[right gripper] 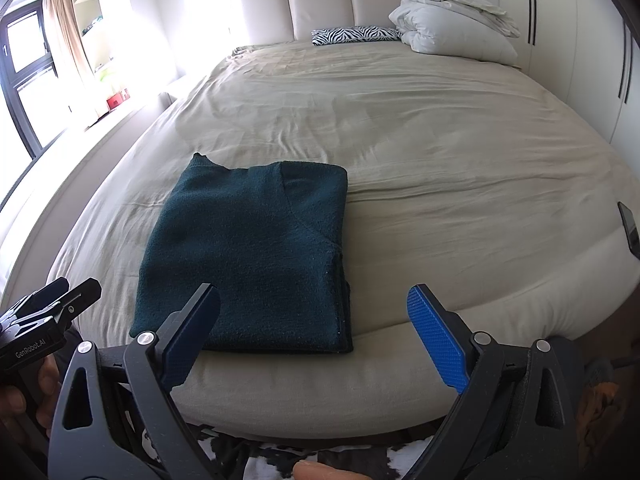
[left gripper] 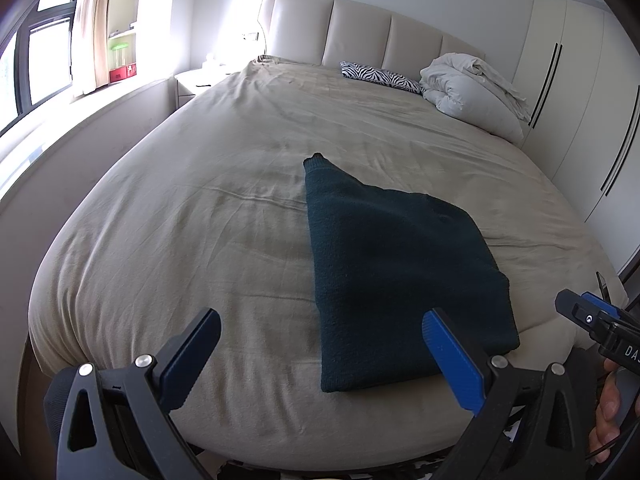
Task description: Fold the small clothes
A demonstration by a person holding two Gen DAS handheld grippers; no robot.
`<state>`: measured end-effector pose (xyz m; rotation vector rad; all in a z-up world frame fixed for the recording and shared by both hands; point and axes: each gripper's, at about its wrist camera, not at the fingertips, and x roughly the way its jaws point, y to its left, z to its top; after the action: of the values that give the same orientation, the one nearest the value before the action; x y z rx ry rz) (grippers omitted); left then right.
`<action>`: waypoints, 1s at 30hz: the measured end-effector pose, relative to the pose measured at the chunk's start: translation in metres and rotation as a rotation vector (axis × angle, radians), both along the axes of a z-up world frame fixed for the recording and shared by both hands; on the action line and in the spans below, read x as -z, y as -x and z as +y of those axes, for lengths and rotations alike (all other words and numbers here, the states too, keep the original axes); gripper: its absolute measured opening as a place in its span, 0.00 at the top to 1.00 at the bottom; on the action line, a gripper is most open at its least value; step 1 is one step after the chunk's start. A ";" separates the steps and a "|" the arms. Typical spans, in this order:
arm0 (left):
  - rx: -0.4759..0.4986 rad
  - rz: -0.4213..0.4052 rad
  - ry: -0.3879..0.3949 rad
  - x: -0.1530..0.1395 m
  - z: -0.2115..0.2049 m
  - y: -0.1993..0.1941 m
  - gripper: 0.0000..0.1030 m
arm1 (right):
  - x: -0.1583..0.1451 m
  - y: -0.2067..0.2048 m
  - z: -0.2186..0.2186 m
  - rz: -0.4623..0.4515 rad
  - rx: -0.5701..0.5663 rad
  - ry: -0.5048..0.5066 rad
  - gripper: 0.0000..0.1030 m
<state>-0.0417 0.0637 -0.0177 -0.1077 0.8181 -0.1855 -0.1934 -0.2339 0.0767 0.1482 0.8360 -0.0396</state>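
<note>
In the left wrist view, the left gripper (left gripper: 320,344) hung over the foot of the bed (left gripper: 180,220) with its jaws spread wide and holding nothing; the dark green sweater (left gripper: 392,264) lay folded into a compact stack on the beige sheet near the foot edge, one narrow corner pointing toward the headboard (left gripper: 360,28). The right gripper (left gripper: 592,316) showed at the right edge. In the right wrist view, the right gripper (right gripper: 314,320) was likewise wide open and empty, just short of the sweater's (right gripper: 248,256) near edge, with a white duvet (right gripper: 452,20) and a zebra-print pillow (right gripper: 352,35) far off by the headboard. The knit looked thick, fuzzy, soft and limp, probably light and prone to sagging, so it would be best pinched through all layers at a folded edge or corner.
</note>
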 end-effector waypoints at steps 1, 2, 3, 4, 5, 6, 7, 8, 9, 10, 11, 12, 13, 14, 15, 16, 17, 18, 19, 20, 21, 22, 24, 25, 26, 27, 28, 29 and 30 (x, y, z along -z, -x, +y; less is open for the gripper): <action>-0.001 0.000 0.000 0.000 0.000 0.000 0.00 | 0.000 0.000 0.000 0.000 0.000 0.000 0.07; 0.000 0.000 0.001 0.000 0.000 0.000 0.00 | 0.000 0.000 0.000 0.000 0.000 0.000 0.07; 0.000 0.000 0.001 0.000 0.000 0.000 0.00 | 0.000 0.000 0.000 0.000 0.000 0.000 0.07; -0.001 0.000 0.000 0.000 -0.001 0.000 0.00 | 0.000 0.000 0.000 0.000 0.000 0.000 0.07; -0.001 0.000 0.000 0.000 0.000 0.000 0.00 | 0.000 0.000 0.000 0.000 0.000 -0.001 0.07; 0.000 0.000 0.000 0.000 0.000 0.000 0.00 | 0.000 0.000 0.000 0.000 0.000 0.000 0.07; 0.000 -0.001 0.000 -0.001 -0.001 0.000 0.00 | 0.000 0.000 0.000 0.001 0.000 0.000 0.07; 0.000 -0.001 0.000 -0.001 -0.001 0.000 0.00 | 0.000 0.000 0.000 0.001 0.000 0.000 0.07; 0.000 -0.001 -0.001 -0.001 -0.001 0.000 0.00 | 0.000 0.000 0.000 0.000 0.000 0.000 0.07; 0.000 0.000 -0.001 -0.001 -0.001 0.000 0.00 | 0.000 0.000 0.000 0.000 -0.001 0.000 0.07; -0.001 0.000 -0.001 0.000 0.000 0.000 0.00 | 0.000 0.000 0.000 0.000 -0.001 0.000 0.07; -0.001 0.001 -0.002 0.001 0.000 0.000 0.00 | 0.000 0.000 0.000 0.000 -0.001 0.000 0.07; 0.000 0.002 -0.001 0.001 0.000 0.000 0.00 | 0.000 0.000 -0.001 0.001 -0.001 0.000 0.07; 0.000 0.002 -0.001 0.000 0.000 0.000 0.00 | 0.000 0.000 0.000 0.001 0.000 0.000 0.07; -0.001 0.002 -0.001 0.001 0.000 0.000 0.00 | 0.000 0.000 0.000 0.001 -0.001 0.000 0.07; -0.001 0.002 -0.002 0.001 0.000 0.000 0.00 | 0.000 0.000 0.000 0.001 -0.001 0.000 0.07; -0.001 0.002 -0.002 0.001 0.000 0.000 0.00 | 0.000 0.000 0.000 0.001 0.000 0.000 0.07; 0.000 0.002 -0.002 0.001 0.000 0.000 0.00 | 0.000 0.000 0.000 0.001 0.000 0.000 0.07; -0.001 0.002 -0.002 0.001 0.000 0.000 0.00 | 0.000 0.000 0.000 0.001 0.000 0.000 0.07; -0.001 0.003 -0.003 0.002 0.001 0.000 0.00 | 0.000 0.000 0.000 0.001 0.000 0.000 0.07; 0.000 0.004 -0.004 0.003 0.001 0.000 0.00 | 0.001 0.000 0.000 0.002 0.001 0.000 0.07; -0.001 0.005 -0.005 0.004 0.002 0.000 0.00 | 0.001 0.000 0.000 0.002 0.001 0.000 0.07; 0.000 0.007 -0.006 0.005 0.002 -0.001 0.00 | 0.001 0.000 0.000 0.001 0.001 0.000 0.07; 0.000 0.007 -0.006 0.005 0.003 -0.001 0.00 | 0.001 0.000 -0.001 0.002 0.000 0.001 0.07; 0.001 0.007 -0.005 0.006 0.003 0.000 0.00 | 0.001 0.000 -0.001 0.002 0.000 0.000 0.07; 0.000 0.007 -0.006 0.005 0.002 -0.001 0.00 | 0.001 0.000 -0.001 0.002 0.000 0.000 0.07; 0.000 0.006 -0.007 0.006 0.003 0.000 0.00 | 0.001 0.000 0.000 0.003 0.000 0.000 0.07; 0.000 0.006 -0.006 0.006 0.003 0.000 0.00 | 0.001 0.000 -0.001 0.003 0.000 0.000 0.07; 0.000 0.007 -0.006 0.006 0.003 0.000 0.00 | 0.002 0.001 0.000 0.003 0.001 0.000 0.07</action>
<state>-0.0412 0.0667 -0.0235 -0.1030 0.8258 -0.1833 -0.1942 -0.2340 0.0752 0.1482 0.8388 -0.0409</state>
